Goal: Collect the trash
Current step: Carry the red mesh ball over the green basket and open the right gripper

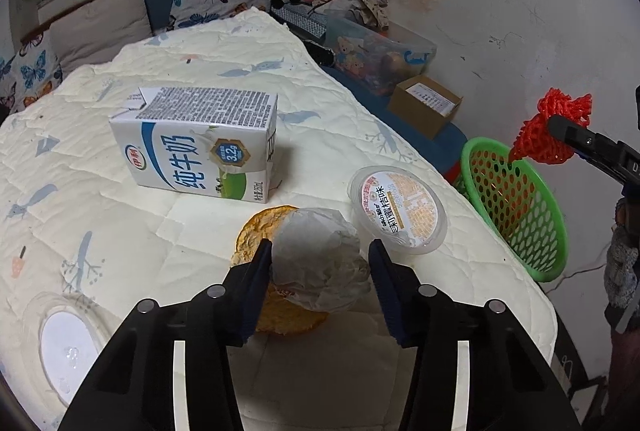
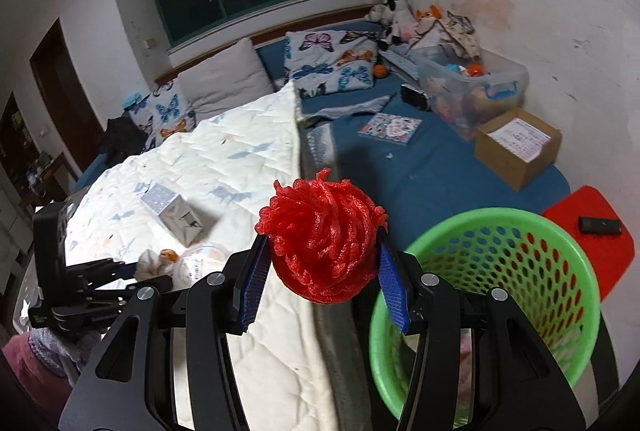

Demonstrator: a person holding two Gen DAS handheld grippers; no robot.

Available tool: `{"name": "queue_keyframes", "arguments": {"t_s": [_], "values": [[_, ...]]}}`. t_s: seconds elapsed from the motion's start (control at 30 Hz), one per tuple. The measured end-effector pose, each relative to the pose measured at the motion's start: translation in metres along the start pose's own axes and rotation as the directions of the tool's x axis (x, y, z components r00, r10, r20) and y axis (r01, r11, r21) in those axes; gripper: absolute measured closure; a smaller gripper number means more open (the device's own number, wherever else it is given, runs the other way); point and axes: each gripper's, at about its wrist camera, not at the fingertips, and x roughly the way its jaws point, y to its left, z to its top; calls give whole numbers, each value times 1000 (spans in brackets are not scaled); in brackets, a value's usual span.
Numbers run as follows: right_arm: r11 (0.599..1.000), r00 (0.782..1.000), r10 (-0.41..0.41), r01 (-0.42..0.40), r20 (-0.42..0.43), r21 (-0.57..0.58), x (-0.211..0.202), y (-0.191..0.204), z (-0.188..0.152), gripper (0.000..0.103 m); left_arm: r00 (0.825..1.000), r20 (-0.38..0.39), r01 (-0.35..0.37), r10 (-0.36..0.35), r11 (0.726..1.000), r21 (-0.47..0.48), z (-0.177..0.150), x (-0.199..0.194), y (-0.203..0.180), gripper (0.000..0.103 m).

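Observation:
My left gripper (image 1: 320, 259) is open, its fingers on either side of a crumpled white paper wrapper (image 1: 320, 263) that lies on an orange round pastry (image 1: 260, 235) on the quilt. A milk carton (image 1: 196, 143) lies on its side behind it. A lidded plastic cup (image 1: 400, 211) sits to the right. My right gripper (image 2: 320, 251) is shut on a red foam net (image 2: 324, 231) and holds it beside the rim of the green mesh basket (image 2: 560, 255), seen also in the left wrist view (image 1: 552, 215).
A clear round lid (image 1: 64, 343) lies at the quilt's near left. Past the bed edge are a cardboard box (image 2: 520, 147), a clear toy bin (image 2: 472, 83), a red stool (image 2: 600, 251) and pillows (image 2: 332, 63).

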Motion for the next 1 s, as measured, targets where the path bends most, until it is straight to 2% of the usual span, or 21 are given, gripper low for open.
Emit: {"name": "queue_keyframes", "arguments": {"t_s": [0.33,0.53,0.7,1.0], "values": [[994,997,-80,81,-9,67,-12,-40,-11,52,998,61,-10,9,1000,4,-1,-38,-1,57],[984,989,-148,150,-25,100,-15,-69,-17,50,994,108,16,-20,999,35,12,-59,-20,57],[968,976,-214,218,-42,126,-18,-97,-25,50,992,111,54,-62,995,81,23,-59,-47,57],[940,952,-298,305,-68,152,-21,-143,-38,43,989,68,116,-128,980,164,45,-28,-108,57]]}}
